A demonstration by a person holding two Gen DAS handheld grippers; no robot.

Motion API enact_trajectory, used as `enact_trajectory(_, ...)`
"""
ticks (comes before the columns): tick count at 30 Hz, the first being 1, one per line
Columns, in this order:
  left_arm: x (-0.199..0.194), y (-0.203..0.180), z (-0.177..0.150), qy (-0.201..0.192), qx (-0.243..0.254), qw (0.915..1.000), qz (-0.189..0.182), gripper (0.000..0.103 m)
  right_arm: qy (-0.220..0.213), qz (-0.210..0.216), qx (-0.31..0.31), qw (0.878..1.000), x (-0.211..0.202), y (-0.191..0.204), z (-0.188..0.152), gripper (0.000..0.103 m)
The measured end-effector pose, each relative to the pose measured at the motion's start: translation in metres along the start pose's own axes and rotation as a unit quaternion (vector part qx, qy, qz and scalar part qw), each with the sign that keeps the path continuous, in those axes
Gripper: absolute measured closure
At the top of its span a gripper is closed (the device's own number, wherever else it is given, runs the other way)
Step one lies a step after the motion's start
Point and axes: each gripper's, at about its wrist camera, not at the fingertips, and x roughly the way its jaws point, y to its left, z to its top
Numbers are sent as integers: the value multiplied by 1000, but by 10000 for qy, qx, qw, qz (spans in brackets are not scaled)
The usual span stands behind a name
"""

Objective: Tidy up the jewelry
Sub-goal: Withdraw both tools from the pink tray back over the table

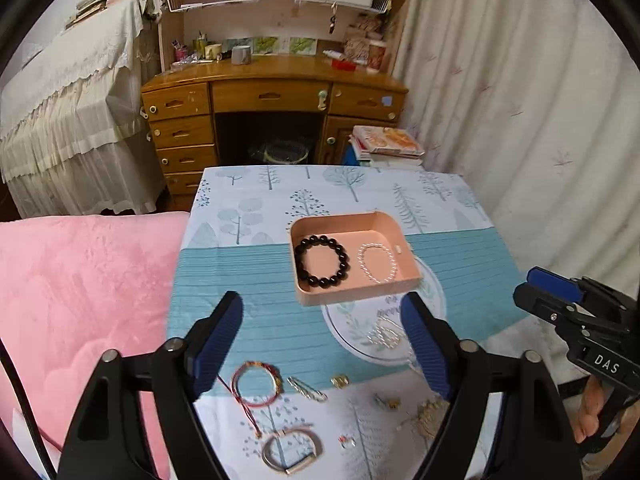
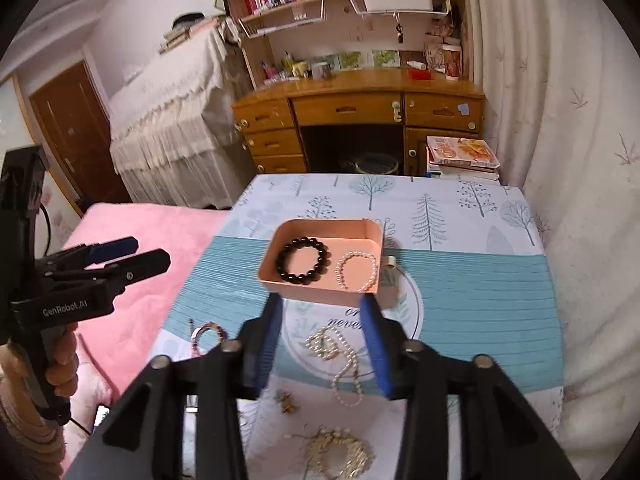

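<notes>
Loose pearl necklace (image 2: 340,364) nearest, pink tray (image 2: 372,236) beyond, desk (image 2: 360,92) behind.

Both wrist cameras look steeply down from above the tabletop's (image 1: 280,272) near edge toward the desk (image 2: 360,92), sharing the pink tray (image 1: 394,226) between them.

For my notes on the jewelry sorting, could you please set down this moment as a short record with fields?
surface: table with a tree-print cloth
container: pink tray, open top
in tray: black bead bracelet on the left, white pearl bracelet on the right, apart
still on cloth: pearl necklace, red cord bracelet, silver bangle, gold chain, small pieces
left gripper: open, empty, above the cloth
right gripper: open, empty, pearl necklace seen between its fingers but untouched
</notes>
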Motion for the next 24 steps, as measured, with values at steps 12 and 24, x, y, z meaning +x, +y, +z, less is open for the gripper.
enact_trajectory(12,-32,0,-52,-34,-50,9998,-206,1,119,-118,-420,9990,-13,10,-48,56)
enact_trajectory(24,16,-18,-115,23,-129,9994,-305,1,383,79,356,9986,19,-29,-93,56)
